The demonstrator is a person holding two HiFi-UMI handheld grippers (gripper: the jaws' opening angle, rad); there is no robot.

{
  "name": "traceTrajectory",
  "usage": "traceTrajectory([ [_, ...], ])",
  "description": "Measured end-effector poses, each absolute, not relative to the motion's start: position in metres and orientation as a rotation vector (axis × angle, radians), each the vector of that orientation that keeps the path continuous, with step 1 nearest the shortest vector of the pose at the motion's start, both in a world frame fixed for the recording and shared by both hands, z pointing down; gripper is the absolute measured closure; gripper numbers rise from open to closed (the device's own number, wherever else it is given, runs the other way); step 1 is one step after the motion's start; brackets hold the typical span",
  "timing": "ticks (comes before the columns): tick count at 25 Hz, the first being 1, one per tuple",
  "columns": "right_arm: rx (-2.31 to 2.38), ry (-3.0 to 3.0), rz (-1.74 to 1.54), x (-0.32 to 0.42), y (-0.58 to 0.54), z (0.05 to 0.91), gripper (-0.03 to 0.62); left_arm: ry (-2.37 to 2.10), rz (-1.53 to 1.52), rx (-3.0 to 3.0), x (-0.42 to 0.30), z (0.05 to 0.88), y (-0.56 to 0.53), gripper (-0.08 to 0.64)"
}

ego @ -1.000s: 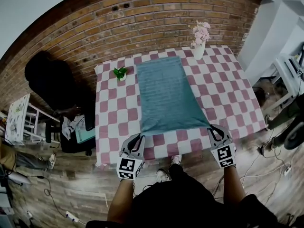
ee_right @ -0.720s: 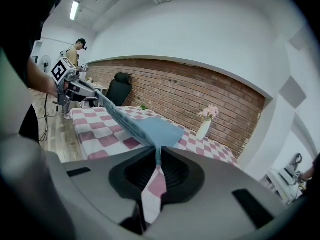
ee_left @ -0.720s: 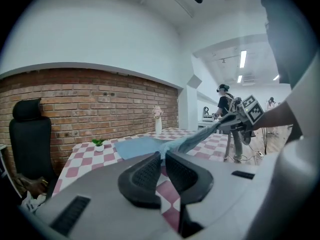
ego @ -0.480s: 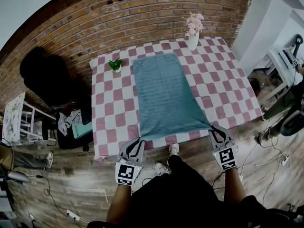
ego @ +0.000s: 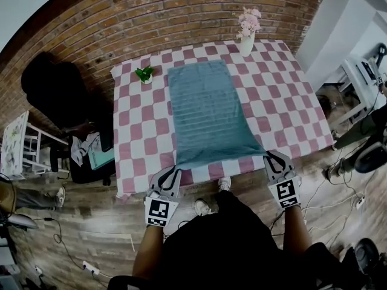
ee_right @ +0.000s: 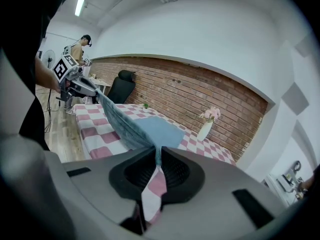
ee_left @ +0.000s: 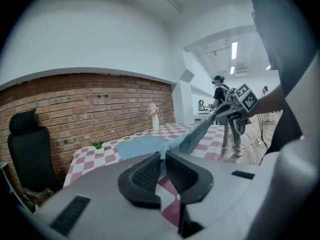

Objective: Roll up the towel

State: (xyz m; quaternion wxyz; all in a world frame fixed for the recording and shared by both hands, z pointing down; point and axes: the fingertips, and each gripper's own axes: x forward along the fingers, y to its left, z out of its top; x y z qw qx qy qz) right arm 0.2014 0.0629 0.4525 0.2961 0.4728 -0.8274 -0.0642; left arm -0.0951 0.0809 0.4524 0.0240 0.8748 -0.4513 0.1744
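a brick wall backs a table [ego: 142,139] covered in a red-and-white checked cloth, standing on a wooden floor. head view: the towel [ego: 208,113] lies flat and lengthwise on the table, running away from both claws toward a vase [ego: 246,43] of flowers at the far edge. a small potted plant [ego: 144,75] stands well beyond the left claw, near the towel's far left corner but apart from it. the left gripper [ego: 175,170] and the right gripper [ego: 269,156] each sit at one near corner of the towel, at the table's near edge, with the near hem spanning between them. left gripper view: the jaws are pinched narrow on the towel corner, and fabric emerges just ahead of the tips, its hem rising taut toward the other claw at the right. right gripper view: the jaws are likewise clamped on the opposite corner, and the hem leads left to the other claw. judgement: a grip on both corners with even tension gives a straight leading hem, which an even roll requires. no roll is formed yet.
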Motion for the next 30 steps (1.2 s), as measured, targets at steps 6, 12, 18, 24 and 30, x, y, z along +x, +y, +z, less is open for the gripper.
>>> traceTrajectory([
  [6, 1.249, -2.232, -0.216, 0.203, 0.018, 0.449, 0.563, -1.481, 0.543, 2.673, -0.094, 0.446, 0.041, 0.529],
  [12, 1.217, -2.261, -0.245, 0.194, -0.029, 0.449, 0.563, -1.544, 0.599, 2.625, -0.102, 0.449, -0.002, 0.528],
  [18, 1.145, -2.294, -0.265, 0.193, -0.078, 0.457, 0.563, -1.606, 0.687, 2.569, -0.102, 0.454, -0.042, 0.529],
  [24, 1.081, -2.346, -0.3, 0.189, -0.134, 0.463, 0.563, -1.669, 0.769, 2.512, -0.104, 0.464, -0.087, 0.528],
  [30, 1.031, -2.342, -0.342, 0.186, -0.193, 0.473, 0.563, -1.724, 0.807, 2.47, -0.111, 0.465, -0.143, 0.528],
])
